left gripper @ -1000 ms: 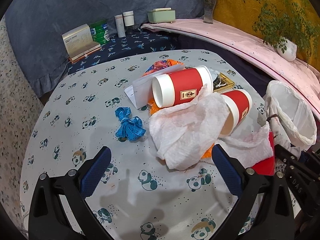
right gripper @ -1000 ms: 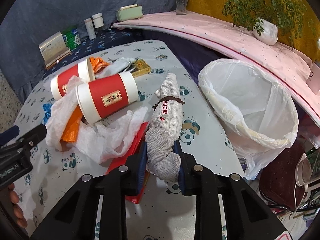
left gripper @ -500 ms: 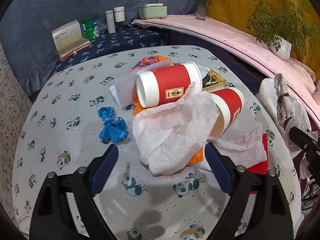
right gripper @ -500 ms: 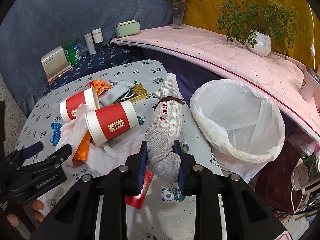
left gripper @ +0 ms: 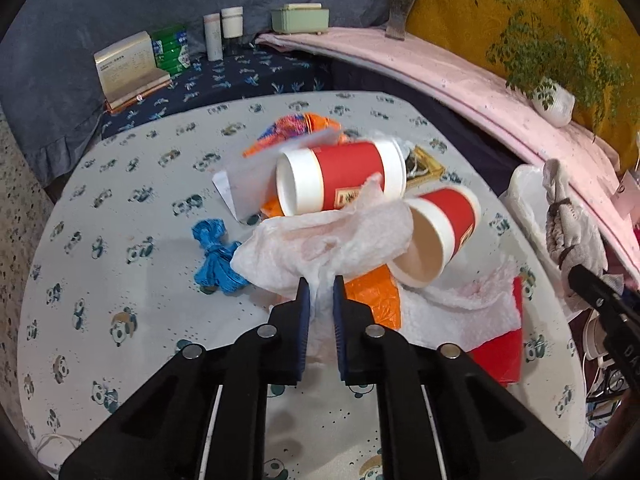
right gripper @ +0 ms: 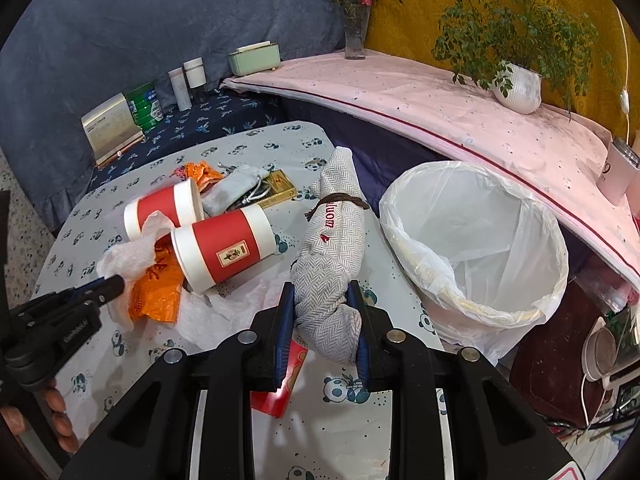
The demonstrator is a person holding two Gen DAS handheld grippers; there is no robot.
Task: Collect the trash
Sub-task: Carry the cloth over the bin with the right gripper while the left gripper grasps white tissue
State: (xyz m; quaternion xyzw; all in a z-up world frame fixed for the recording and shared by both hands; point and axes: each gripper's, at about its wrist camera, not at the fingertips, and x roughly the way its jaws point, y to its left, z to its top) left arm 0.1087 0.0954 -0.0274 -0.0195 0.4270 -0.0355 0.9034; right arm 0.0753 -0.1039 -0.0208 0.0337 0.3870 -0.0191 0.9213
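My left gripper [left gripper: 318, 286] is shut on a crumpled white paper towel [left gripper: 328, 240] that is draped against two tipped red paper cups [left gripper: 344, 184] [left gripper: 440, 232] on the panda-print table [left gripper: 120, 280]. My right gripper [right gripper: 322, 296] is shut on a grey herringbone cloth pouch [right gripper: 336, 240] and holds it above the table edge, left of the white-lined bin [right gripper: 480, 248]. The pouch also shows in the left wrist view [left gripper: 568, 216]. The left gripper shows in the right wrist view [right gripper: 116, 282].
On the table lie an orange wrapper [left gripper: 372, 300], a blue crumpled bag [left gripper: 216, 256], white paper [left gripper: 244, 188], a red packet [left gripper: 500, 356], a gold box [right gripper: 276, 192] and more tissue [left gripper: 460, 308]. A pink shelf [right gripper: 440, 96] with a potted plant [right gripper: 516, 88] runs behind the bin.
My left gripper has closed on the paper towel and lifted its edge. My right gripper has carried the pouch up and toward the bin.
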